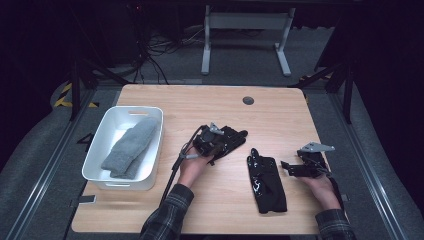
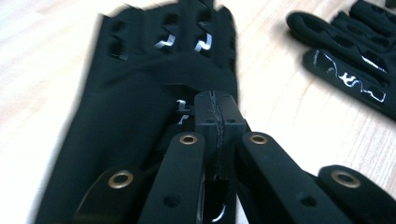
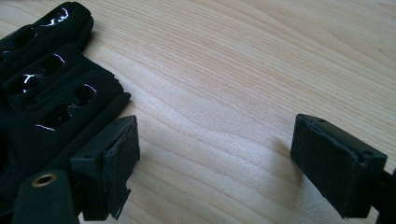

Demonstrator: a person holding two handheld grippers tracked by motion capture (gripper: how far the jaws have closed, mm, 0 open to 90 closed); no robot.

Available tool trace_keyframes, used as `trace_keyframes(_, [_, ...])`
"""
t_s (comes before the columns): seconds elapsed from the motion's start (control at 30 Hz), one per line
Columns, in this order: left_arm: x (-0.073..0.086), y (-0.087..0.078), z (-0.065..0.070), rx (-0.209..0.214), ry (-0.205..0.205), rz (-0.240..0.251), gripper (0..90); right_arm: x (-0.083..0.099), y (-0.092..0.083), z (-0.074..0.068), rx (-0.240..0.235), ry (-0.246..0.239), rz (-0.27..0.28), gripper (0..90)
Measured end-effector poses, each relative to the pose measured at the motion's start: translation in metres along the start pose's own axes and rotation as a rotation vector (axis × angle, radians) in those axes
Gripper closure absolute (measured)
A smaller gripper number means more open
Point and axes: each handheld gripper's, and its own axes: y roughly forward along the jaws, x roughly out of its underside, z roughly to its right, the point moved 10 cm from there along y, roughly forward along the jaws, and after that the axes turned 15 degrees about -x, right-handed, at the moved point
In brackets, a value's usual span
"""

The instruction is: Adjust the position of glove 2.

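Both grippers differ: left gripper [image 1: 224,142] clamps a black glove [image 2: 140,93], right gripper [image 3: 215,163] gapes wide, holding nothing

Matt black cloth glove [image 2: 140,93] — smooth wood table [image 3: 243,70]

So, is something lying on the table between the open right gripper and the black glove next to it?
Nothing visible does. The right gripper stands open beside the glove, with bare wooden table between its jaws.

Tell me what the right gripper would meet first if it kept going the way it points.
Probably the black glove lying on the table: the open right gripper points at it from beside its finger end.
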Motion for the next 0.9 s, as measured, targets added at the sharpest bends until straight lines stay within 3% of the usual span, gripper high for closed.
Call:
trace_keyframes(0.1, [0.000,-0.004,-0.021,-0.043,-0.030,0.002,90.0,0.000,0.000,0.000,0.001,-0.001,-0.001,16.3])
trace_keyframes(0.17, [0.000,-0.004,-0.027,-0.054,-0.041,-0.001,90.0,0.000,0.000,0.000,0.001,-0.001,-0.001,16.3])
trace_keyframes(0.3, [0.010,0.002,-0.048,-0.097,-0.075,-0.046,90.0,0.000,0.000,0.000,-0.001,0.000,0.000,16.4])
trace_keyframes(0.37, [0.016,0.006,-0.051,-0.102,-0.072,-0.074,90.0,0.000,0.000,0.000,-0.001,0.000,0.000,16.3])
trace_keyframes(0.63, [0.030,0.010,-0.043,-0.086,-0.076,-0.098,90.0,0.000,0.000,0.000,-0.001,0.000,0.000,16.4])
trace_keyframes(0.9, [0.041,-0.006,-0.018,-0.039,-0.013,-0.124,90.0,0.000,0.000,0.000,0.001,0.000,0.000,16.4])
